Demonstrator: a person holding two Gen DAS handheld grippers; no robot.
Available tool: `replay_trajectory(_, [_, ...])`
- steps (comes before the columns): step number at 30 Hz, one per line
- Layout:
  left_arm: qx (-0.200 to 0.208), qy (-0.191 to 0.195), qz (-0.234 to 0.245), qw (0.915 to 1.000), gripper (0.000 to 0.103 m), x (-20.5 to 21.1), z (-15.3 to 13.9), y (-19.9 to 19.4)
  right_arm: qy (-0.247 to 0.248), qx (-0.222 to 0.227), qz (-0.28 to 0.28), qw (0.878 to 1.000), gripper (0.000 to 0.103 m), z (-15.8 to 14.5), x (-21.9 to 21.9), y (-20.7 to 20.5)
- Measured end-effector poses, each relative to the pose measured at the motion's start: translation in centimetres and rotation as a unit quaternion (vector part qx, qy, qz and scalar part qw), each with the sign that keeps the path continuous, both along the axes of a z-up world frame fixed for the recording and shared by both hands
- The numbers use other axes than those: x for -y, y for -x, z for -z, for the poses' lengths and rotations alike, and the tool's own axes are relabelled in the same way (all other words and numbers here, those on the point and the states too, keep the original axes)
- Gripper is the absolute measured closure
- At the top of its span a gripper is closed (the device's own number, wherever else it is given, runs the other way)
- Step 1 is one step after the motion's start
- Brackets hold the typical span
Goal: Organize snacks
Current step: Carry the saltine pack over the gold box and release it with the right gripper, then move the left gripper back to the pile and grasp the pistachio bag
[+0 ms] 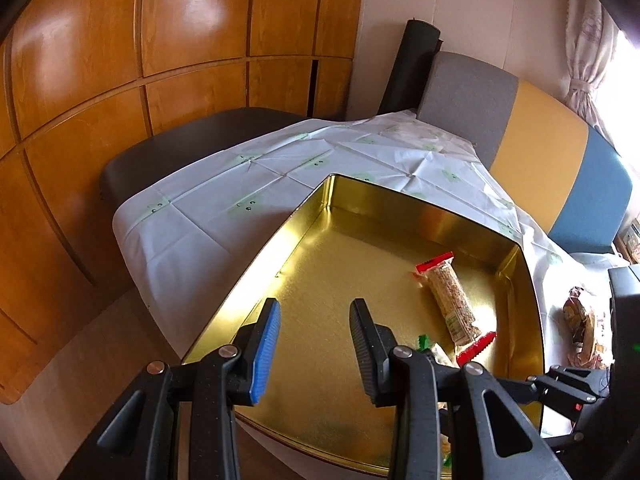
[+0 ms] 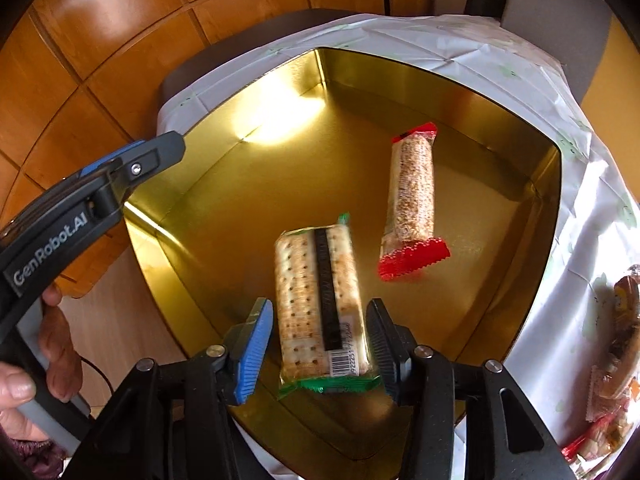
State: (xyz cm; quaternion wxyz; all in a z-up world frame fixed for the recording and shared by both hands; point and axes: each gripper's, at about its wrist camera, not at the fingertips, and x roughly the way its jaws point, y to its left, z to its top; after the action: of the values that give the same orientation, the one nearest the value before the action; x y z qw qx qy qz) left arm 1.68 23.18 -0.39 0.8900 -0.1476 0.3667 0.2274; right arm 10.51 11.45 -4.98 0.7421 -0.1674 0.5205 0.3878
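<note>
**Two snacks in the gold tin, right gripper's jaws clear of the cracker pack**

Nearest, in the right wrist view, the right gripper (image 2: 320, 344) points steeply down into the gold tin (image 2: 548, 184). Its jaws stand apart on either side of the cracker pack (image 2: 316, 304), a clear wrapper with green ends and a dark stripe down its middle. A narrow gap shows between each pad and the pack's long edges, so the pack is flanked, not clamped. Whether it rests on the tin floor cannot be told; its outline is slightly blurred.

Just beyond and to the right, apart from the crackers, lies the sesame bar (image 2: 412, 196), a pale grainy roll in a wrapper with red crimped ends, flat on the tin floor.

At the left edge of that view, a hand (image 2: 52, 344) grips the handle of the left gripper (image 1: 314, 344). In its own view its jaws are parted with nothing between them, poised over the near left part of the tin.

The tin sits on a white tablecloth (image 1: 224, 200) with faint green prints. More wrapped snacks (image 2: 616, 360) lie on the cloth outside the tin's right wall.

Farther back stands a chair back (image 1: 520, 128) in grey, yellow and blue bands, then wooden wall panels (image 1: 120, 60) and a curtain (image 1: 588, 52).
</note>
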Motion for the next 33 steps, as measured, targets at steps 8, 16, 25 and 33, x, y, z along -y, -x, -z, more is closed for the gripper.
replay_trajectory(8, [0.000, -0.005, 0.014, 0.9999, 0.067, 1.1, 0.0, -0.1, -0.026, 0.037, 0.025, 0.999, 0.047, -1.8, 2.2, 0.7])
replay_trajectory(16, [0.006, -0.024, 0.041, 0.9988, 0.067, 3.1, -0.6, 0.0, -0.060, 0.110, 0.065, 0.990, 0.044, -5.3, 5.9, 2.8])
replay_trajectory(25, [0.010, -0.033, 0.079, 0.9963, 0.067, 5.6, -1.0, 0.2, -0.061, 0.140, 0.122, 0.981, 0.042, -6.8, 11.7, 3.4])
replay_trajectory(33, [0.013, -0.042, 0.119, 0.9919, 0.067, 8.0, -1.1, 0.3, -0.040, 0.167, 0.173, 0.970, 0.039, -7.5, 17.7, 2.9])
